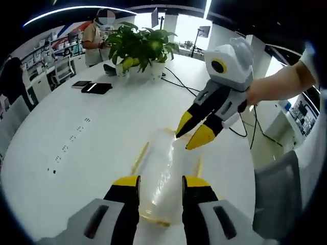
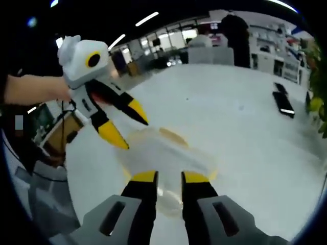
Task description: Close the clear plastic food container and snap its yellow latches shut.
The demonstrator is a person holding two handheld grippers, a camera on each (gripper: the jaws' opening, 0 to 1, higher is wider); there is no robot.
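Sitting on the white table, well short of the plant: container, clear, long, lid seemingly down over the base. Looking close to shut, though seating of the lid too blurred to confirm.

Yellow latches running along the container's long sides, one each side; a yellow edge also showing at its near end. Whether any are snapped down: cannot tell. Judging the closing mostly done, the latching still left or only partly done.

Left gripper hovering over the container's near end, jaws parted, one to each side of the clear lid, gripping nothing visible. Contact with the lid: cannot tell.

Right gripper reaching down at the container's far end, yellow tips slightly apart, nothing between them, tips just above or touching the rim there.

From the right gripper view: container appearing as a pale, glassy oval with a yellow edge, right gripper straddling its near end, left gripper pointing at its far-left rim.

Phone lying near the plant, well apart from the container.
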